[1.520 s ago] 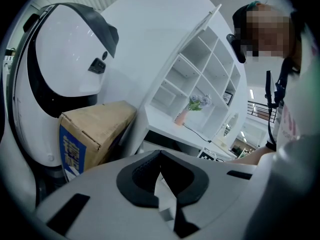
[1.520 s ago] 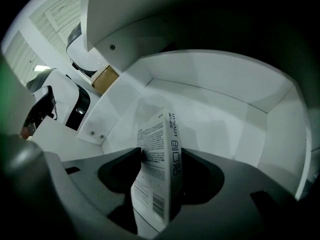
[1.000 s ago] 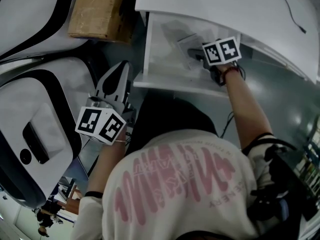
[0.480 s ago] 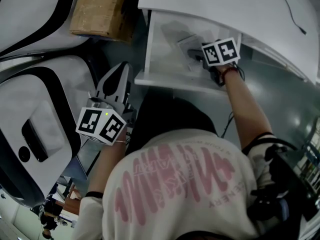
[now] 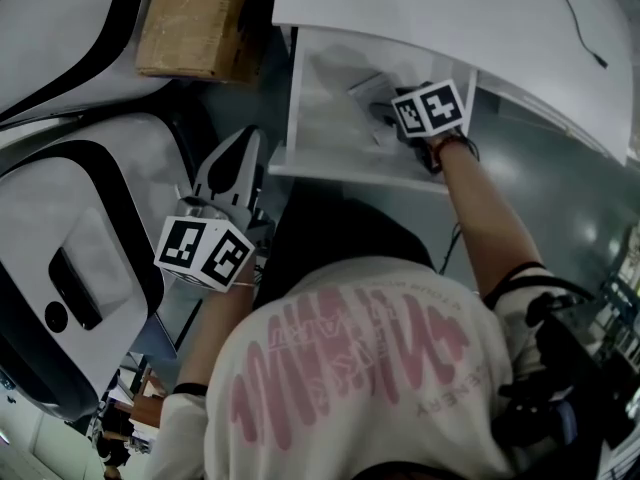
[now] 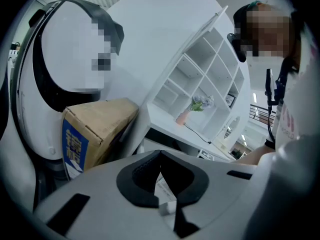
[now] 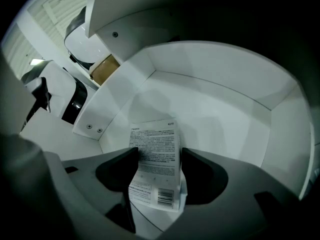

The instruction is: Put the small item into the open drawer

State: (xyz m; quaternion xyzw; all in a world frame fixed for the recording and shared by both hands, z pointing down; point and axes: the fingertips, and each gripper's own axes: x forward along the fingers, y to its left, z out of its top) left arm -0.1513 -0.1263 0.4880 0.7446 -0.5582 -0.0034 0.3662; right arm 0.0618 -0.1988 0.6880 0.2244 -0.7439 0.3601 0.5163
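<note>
The small item is a flat white packet (image 7: 155, 159) with printed text and a barcode. It lies on the floor of the open white drawer (image 7: 225, 84). My right gripper (image 7: 159, 154) reaches into that drawer with its dark jaws spread either side of the packet; a gap shows at the right jaw. In the head view the drawer (image 5: 320, 163) juts out from under the white desk, and the right gripper (image 5: 392, 118) is inside it beside the packet (image 5: 368, 96). My left gripper (image 5: 240, 143) hangs outside the drawer, to its left, fingertips together and empty (image 6: 160, 152).
A cardboard box (image 5: 195, 23) sits left of the drawer, also seen in the left gripper view (image 6: 95, 129). A large white and black machine (image 5: 70, 258) fills the left side. The white desk top (image 5: 450, 18) overhangs the drawer. A white shelf unit (image 6: 200, 79) stands beyond.
My right gripper has shifted a little to the left inside the drawer. The left gripper has stayed in place.
</note>
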